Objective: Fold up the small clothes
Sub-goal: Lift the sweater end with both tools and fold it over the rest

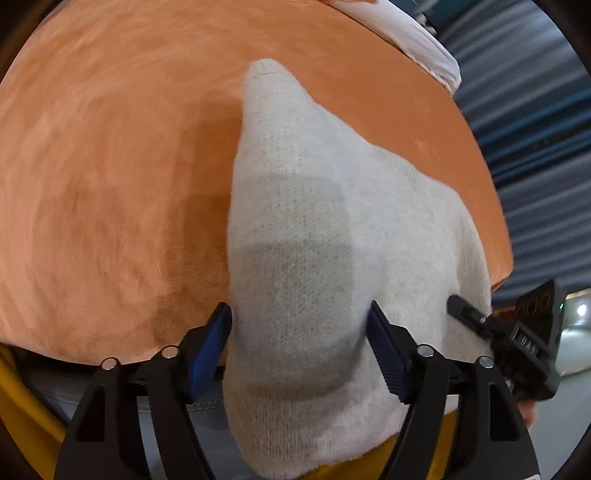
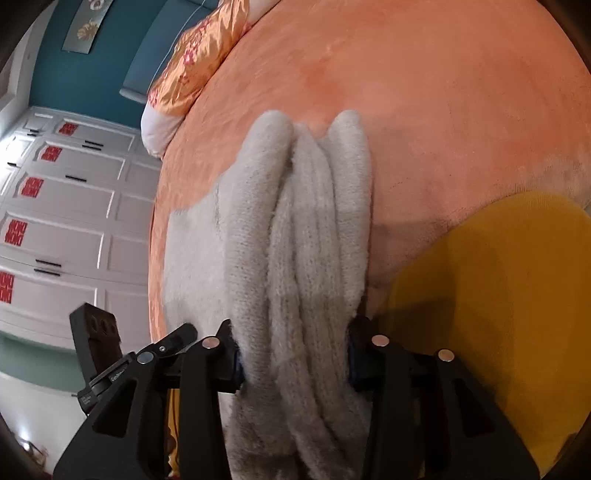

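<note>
A cream knitted garment lies folded on the orange bed cover. My left gripper has its blue pads on either side of a thick fold of it, gripping the fabric. In the right wrist view the same garment shows as several stacked folds, and my right gripper is shut on the bundle. The right gripper shows at the right edge of the left wrist view, against the knit.
A yellow cloth lies at the lower right on the orange cover. An orange satin pillow and white bedding sit at the bed's far end. White wardrobe doors stand beyond the bed's edge.
</note>
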Demonstrator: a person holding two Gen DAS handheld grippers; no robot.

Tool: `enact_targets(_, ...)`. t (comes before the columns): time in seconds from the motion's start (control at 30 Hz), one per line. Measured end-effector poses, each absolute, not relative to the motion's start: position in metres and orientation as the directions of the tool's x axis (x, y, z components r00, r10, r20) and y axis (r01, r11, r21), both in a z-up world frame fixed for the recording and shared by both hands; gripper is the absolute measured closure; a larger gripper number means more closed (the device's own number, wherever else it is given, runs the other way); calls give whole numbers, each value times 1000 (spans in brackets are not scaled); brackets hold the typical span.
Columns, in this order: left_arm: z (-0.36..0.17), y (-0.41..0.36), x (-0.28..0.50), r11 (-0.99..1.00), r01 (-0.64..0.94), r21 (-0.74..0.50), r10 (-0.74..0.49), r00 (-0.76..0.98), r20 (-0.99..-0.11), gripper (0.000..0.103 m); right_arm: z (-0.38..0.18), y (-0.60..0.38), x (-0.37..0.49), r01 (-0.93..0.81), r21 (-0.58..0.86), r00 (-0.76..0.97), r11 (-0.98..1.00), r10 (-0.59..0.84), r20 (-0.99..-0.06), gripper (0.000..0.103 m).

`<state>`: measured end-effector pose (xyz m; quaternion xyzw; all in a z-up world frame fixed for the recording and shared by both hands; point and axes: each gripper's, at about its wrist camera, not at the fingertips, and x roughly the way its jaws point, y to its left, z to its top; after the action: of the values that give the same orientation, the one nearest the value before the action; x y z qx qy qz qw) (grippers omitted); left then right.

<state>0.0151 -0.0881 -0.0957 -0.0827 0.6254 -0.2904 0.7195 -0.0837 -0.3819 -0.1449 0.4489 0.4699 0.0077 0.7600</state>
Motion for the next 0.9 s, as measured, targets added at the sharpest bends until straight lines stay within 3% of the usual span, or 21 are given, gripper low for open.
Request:
enact_targets(0.07,-97,-90,18,807,328,-491,-531,41,-846,32,-145,-376,-75,426,643,521,637,408,-750,59)
enact_targets(0.17,-87,-95,13,794,375,-478,-535,59,-843,48,-129,-365,-68,399,588,510,704,362,-780,66)
enact_targets(0.23,-74,-94,11,780,405,-477,-550,81,-831,60,-103,-353,-70,336,583,554,740,345,-757,69)
enact_targets(0.33,-49,-83,7,755,418,-506,-593,106,-798,66,-66,-338,-72,245,596,615,764,352,-705,70)
enact_targets(0.67,85,-12,35,727,530,-437,-663,377,-647,67,43,-290,-25,-28,646,773,763,427,-470,69)
enact_targets(0.73,95,7,51,755,526,-392,-635,440,-635,62,44,-280,-2,-52,645,780,762,434,-450,62)
enact_targets(0.77,91,15,65,780,510,-362,-605,467,-645,58,33,-275,16,-43,648,779,760,432,-455,58)
enact_targets(0.8,80,23,78,804,490,-336,-572,485,-661,47,20,-273,30,-20,642,774,766,418,-475,50)
enact_targets(0.83,69,24,87,825,471,-312,-540,494,-682,40,-8,-270,50,65,603,752,795,358,-553,44)
enact_targets(0.9,25,31,113,890,389,-237,-413,468,-781,41,-55,-267,74,225,522,647,823,274,-711,50)
